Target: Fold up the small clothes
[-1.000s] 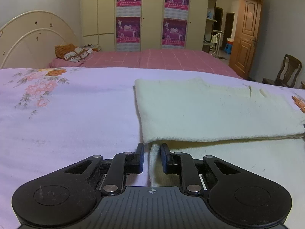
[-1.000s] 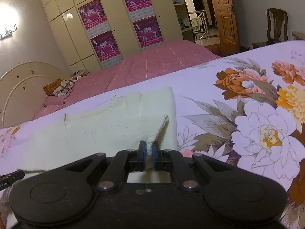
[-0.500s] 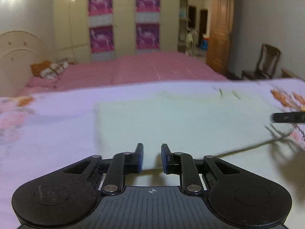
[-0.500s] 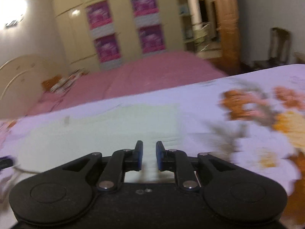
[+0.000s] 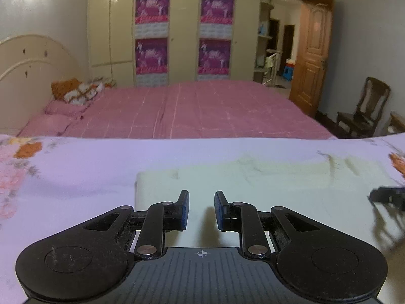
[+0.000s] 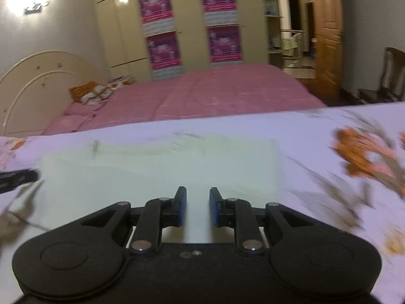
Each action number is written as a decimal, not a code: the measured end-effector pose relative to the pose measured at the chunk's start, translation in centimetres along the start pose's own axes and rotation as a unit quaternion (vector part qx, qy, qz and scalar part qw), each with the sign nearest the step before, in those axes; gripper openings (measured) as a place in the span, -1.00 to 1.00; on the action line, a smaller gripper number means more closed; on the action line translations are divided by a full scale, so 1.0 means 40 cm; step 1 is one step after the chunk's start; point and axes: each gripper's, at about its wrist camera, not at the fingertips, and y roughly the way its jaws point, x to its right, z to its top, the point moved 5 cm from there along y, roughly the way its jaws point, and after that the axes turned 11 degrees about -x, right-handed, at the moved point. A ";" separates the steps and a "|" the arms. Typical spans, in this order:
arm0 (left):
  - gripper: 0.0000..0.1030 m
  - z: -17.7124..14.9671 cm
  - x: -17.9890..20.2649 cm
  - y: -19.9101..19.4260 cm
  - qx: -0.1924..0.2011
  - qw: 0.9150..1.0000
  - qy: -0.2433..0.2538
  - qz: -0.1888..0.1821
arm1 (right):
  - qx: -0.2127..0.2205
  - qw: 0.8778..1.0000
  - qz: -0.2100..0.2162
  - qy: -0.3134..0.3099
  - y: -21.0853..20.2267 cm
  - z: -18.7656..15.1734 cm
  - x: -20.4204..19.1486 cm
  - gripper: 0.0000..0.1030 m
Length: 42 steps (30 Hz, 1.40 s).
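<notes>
Cream knit garment (image 5: 253,192) lies flat on the floral bedspread (image 5: 63,177), folded once into a long rectangle. Left gripper (image 5: 201,209) sits above the garment's left end, jaws apart, empty; right gripper (image 6: 198,206) sits above its right end, likewise apart and empty. Next fold — pinch one short end at both corners, carry it level across, keep edges aligned. A second ago both grippers were clamped on the garment's near edge — now released and raised.
</notes>
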 end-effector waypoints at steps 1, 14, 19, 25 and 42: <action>-0.60 -0.003 -0.010 0.036 -0.018 1.000 -0.003 0.007 | -0.007 1.000 -0.004 -0.009 0.020 0.006 -0.010 -0.59; -0.58 0.025 -0.065 0.050 0.021 0.998 -0.047 0.032 | 0.019 0.999 -0.034 0.032 0.021 0.073 0.158 -0.56; -0.57 0.010 -0.083 0.116 -0.008 0.999 -0.039 0.027 | -0.022 0.997 -0.069 -0.006 0.093 0.085 0.194 -0.68; -0.57 0.009 0.012 0.024 0.031 0.999 -0.027 -0.004 | 0.013 0.998 -0.059 0.002 0.031 0.073 0.117 -0.44; -0.57 -0.129 0.029 -0.031 0.011 1.000 0.003 0.006 | -0.003 0.996 -0.056 -0.067 -0.017 -0.073 0.042 -0.47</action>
